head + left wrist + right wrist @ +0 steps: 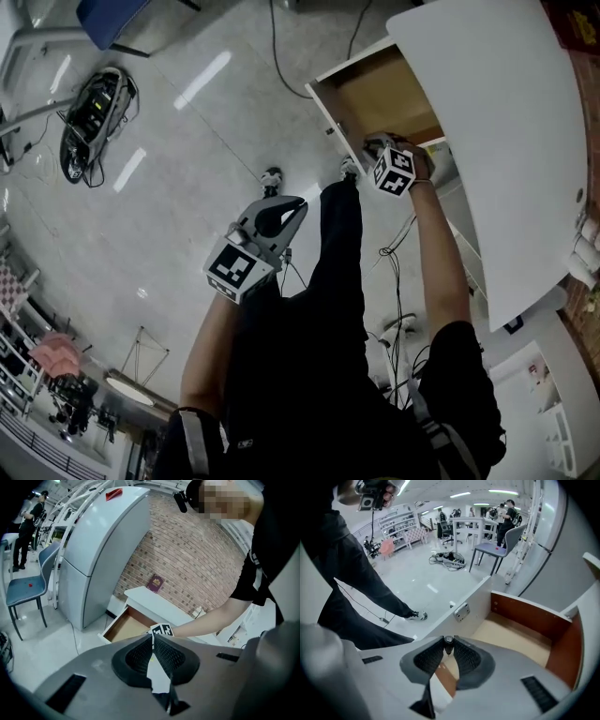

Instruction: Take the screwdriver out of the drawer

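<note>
Right tool [448,646]: jaws closed narrowly on the screwdriver [448,640], above the front of the open drawer [520,637]. Only the screwdriver's dark rounded end shows; the rest is hidden behind the pads. Left tool [153,638]: jaws together, nothing between them, well apart from the white desk [154,603]. Head view: right tool's tips mostly hidden by its marker cube [396,172]

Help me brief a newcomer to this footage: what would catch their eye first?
The open wooden drawer under the white tabletop stands out at the head view's upper right. Just above its front edge, the right gripper pinches the dark round end of a screwdriver. The left gripper hangs shut and empty over the shiny floor, away from the drawer.
</note>
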A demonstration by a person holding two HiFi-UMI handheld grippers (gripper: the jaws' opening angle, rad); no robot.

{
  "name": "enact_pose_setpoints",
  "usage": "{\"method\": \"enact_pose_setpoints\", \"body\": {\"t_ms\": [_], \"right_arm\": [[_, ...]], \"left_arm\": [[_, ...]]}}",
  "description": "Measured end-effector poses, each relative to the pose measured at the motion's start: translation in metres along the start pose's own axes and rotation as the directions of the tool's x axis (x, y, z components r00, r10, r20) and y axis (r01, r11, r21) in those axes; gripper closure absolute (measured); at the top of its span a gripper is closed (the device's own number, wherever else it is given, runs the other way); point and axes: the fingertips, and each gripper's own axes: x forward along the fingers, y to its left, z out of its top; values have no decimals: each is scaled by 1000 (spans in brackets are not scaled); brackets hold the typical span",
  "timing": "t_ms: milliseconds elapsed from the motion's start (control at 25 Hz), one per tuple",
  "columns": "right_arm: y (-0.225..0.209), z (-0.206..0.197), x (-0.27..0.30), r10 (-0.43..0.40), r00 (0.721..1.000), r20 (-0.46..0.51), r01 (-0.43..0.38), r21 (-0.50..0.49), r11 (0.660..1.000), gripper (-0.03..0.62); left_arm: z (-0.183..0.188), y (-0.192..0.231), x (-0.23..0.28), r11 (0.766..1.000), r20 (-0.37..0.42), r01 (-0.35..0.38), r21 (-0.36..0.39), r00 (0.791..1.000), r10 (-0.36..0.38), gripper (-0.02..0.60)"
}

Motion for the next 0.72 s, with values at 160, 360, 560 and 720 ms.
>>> {"method": "enact_pose_setpoints", "body": {"t_ms": [160,360,560,720], "right_arm": [[-1,14,-42,-76,995,57,70,94,993,473],[9,30,-95,-171,974,149,130,254,958,473],[23,44,-142,-266,937,226,160,399,903,473],[42,56,-171,-302,923,240,175,436,883,473]], "left_arm": [[20,-7,-14,1000,19,7,30,1000,-7,558],[39,-17,-28,996,8,19,82,1000,-20,558],[58,-31,-36,992,23,46,115,999,-49,558],[71,-43,-48,990,25,57,128,998,-61,558]]}}
